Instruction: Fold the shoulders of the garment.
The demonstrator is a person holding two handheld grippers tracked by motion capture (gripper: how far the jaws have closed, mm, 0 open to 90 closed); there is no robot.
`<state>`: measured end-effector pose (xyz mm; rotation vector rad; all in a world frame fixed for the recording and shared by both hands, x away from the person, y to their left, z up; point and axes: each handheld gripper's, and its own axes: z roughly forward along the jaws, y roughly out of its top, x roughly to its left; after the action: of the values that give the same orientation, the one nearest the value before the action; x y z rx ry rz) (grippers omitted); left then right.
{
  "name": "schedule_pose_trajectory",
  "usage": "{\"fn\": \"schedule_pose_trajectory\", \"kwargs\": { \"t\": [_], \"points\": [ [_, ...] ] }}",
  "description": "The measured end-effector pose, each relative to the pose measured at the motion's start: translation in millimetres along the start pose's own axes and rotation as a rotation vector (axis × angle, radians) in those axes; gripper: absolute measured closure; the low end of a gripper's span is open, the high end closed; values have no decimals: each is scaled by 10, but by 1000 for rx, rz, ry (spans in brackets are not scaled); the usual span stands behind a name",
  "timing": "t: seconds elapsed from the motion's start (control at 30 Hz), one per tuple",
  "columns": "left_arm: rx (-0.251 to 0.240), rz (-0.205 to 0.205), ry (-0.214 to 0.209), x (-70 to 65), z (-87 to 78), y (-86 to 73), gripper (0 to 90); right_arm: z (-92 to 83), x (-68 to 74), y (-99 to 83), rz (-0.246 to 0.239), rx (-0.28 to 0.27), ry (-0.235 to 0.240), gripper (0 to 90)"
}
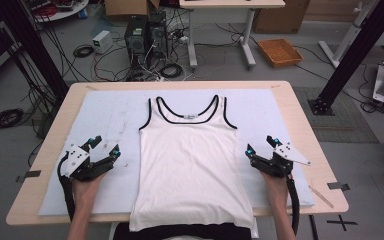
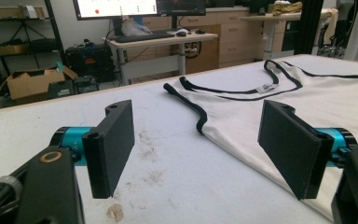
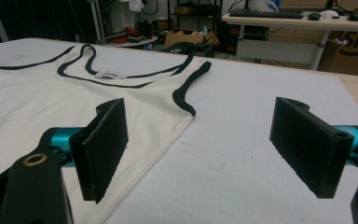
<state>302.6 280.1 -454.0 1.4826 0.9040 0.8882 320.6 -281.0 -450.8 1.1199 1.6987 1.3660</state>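
White cotton is my landmark: the tank top (image 1: 190,165) lies flat in the middle of the pale mat (image 1: 105,115), black-trimmed neck away from me, hem at the near table edge. Left of the tank top I have the left gripper (image 1: 106,146) over bare mat, jaws spread wide, nothing between them. Right of the tank top, just off its side seam, the right gripper (image 1: 260,145) stands equally wide and empty.

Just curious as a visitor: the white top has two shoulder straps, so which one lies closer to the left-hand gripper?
The strap on the high view's left, black-edged, is closer to the left gripper; the other strap lies toward the right gripper.
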Motion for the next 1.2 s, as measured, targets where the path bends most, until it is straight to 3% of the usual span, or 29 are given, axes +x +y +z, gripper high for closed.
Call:
{"fn": "schedule_pose_trajectory", "kwargs": {
  "t": [0.57,0.77,1.2],
  "points": [
    [15,31,14,-30,12,7,269,3,16,1,-13,6,-2,191],
    [28,16,22,-25,25,11,269,4,17,1,-12,5,-4,191],
    [18,25,20,-34,17,9,271,3,23,0,-23,0,-11,191]
  ]
}}
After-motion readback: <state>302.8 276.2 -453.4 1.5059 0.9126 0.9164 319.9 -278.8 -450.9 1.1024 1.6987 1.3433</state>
